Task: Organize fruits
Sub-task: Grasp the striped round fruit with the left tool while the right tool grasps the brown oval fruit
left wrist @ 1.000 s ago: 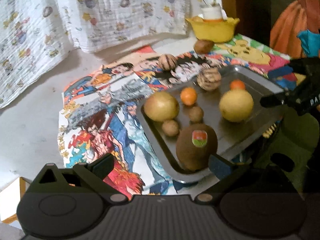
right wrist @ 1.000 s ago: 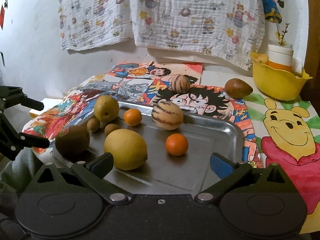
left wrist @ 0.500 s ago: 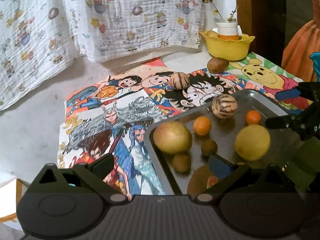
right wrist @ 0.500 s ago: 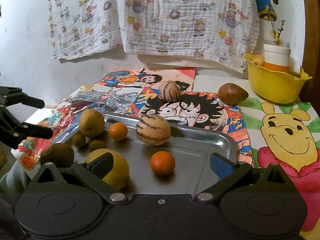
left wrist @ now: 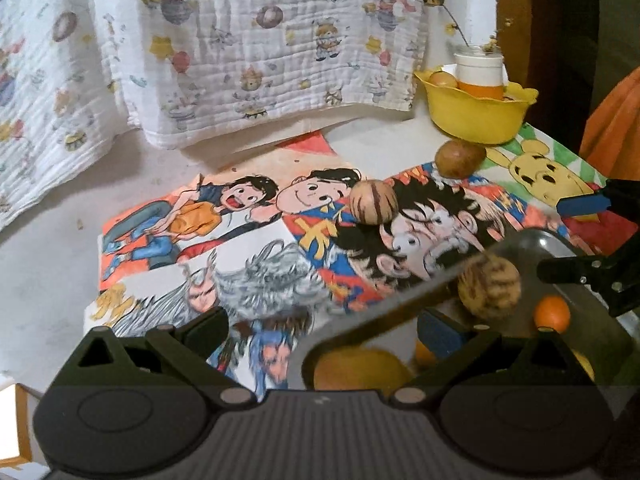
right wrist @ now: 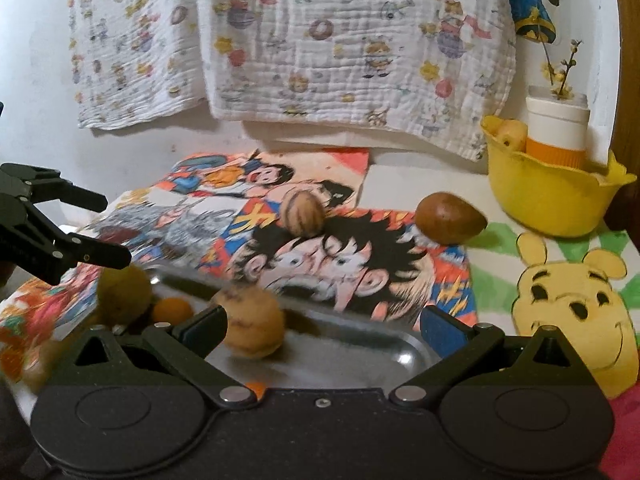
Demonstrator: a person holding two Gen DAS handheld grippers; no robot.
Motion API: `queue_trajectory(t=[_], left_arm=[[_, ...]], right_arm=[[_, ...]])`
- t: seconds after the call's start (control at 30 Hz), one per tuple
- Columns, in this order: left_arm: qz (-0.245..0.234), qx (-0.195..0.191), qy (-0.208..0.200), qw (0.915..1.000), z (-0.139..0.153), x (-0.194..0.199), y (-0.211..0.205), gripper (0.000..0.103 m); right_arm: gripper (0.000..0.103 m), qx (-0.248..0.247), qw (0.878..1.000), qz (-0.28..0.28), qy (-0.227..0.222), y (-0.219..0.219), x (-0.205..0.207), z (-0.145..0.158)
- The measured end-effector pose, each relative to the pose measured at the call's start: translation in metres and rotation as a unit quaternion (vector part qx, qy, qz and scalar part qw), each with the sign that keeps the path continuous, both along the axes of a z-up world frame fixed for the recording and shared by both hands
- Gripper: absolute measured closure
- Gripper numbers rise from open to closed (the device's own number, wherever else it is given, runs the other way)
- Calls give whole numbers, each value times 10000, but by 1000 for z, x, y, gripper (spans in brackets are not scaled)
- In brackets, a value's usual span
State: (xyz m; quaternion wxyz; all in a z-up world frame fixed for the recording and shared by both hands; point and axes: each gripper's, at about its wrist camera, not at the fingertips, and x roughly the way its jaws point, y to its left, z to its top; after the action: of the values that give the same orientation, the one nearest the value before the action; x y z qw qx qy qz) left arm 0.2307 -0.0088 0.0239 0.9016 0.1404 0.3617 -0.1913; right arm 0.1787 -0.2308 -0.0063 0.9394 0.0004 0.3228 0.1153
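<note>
A metal tray [right wrist: 352, 354] holds several fruits: a striped melon [right wrist: 250, 322], a yellow-green pear [right wrist: 124, 294] and a small orange [right wrist: 172, 310]. In the left wrist view the tray [left wrist: 532, 240] shows the same melon [left wrist: 489, 284], an orange [left wrist: 552, 314] and a pear [left wrist: 360, 370]. Off the tray, a second striped melon [right wrist: 301, 213] and a brown fruit [right wrist: 450, 218] lie on the cartoon mat. My left gripper [left wrist: 320, 330] is open and empty over the tray's left end. My right gripper [right wrist: 320, 324] is open and empty over the tray's near side.
A yellow bowl [right wrist: 548, 196] with a white and orange jar [right wrist: 558, 130] stands at the back right. A patterned cloth [right wrist: 320, 40] hangs on the back wall. The cartoon mat [right wrist: 560, 280] covers the table. Bare white table [left wrist: 52, 272] lies to the left.
Both grippers have moved forward and lower over the tray, so the near fruits have slid under the gripper bodies. Both stay open. No fruit has moved.
</note>
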Motion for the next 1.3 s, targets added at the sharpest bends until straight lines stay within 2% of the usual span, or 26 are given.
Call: queue_trajectory(t=[0.17, 0.3, 0.5, 0.57, 0.7, 0.77, 0.9, 1.17, 1.3], left_arm=[[75, -239, 323, 9992, -13, 38, -11, 1], [-17, -417, 382, 9984, -19, 63, -25, 1], [-350, -382, 254, 9983, -32, 95, -50, 1], [-438, -354, 353, 9978, -38, 105, -55, 1], [-315, -899, 705, 9929, -37, 126, -51, 1], [-340, -863, 891, 9917, -39, 136, -56, 1], [-323, -681, 860, 9934, -47, 150, -66, 1], [-393, -572, 941, 9931, -58, 163, -82, 2], [-399, -394, 872, 9946, -60, 166, -90, 7]], right_arm=[[1, -93, 9995, -280, -54, -11, 28, 2], [1, -287, 9979, -570, -62, -21, 54, 1], [1, -674, 9955, -653, -136, -39, 100, -6], [1, -728, 9958, -534, -167, -43, 112, -9], [1, -787, 9962, -345, -144, -48, 131, -17], [1, -829, 9960, -296, -123, -46, 137, -21], [1, -914, 9954, -278, -76, -43, 146, -27], [2, -987, 9945, -333, 73, -44, 165, -44], [6, -936, 9949, -339, 150, -48, 170, -48]])
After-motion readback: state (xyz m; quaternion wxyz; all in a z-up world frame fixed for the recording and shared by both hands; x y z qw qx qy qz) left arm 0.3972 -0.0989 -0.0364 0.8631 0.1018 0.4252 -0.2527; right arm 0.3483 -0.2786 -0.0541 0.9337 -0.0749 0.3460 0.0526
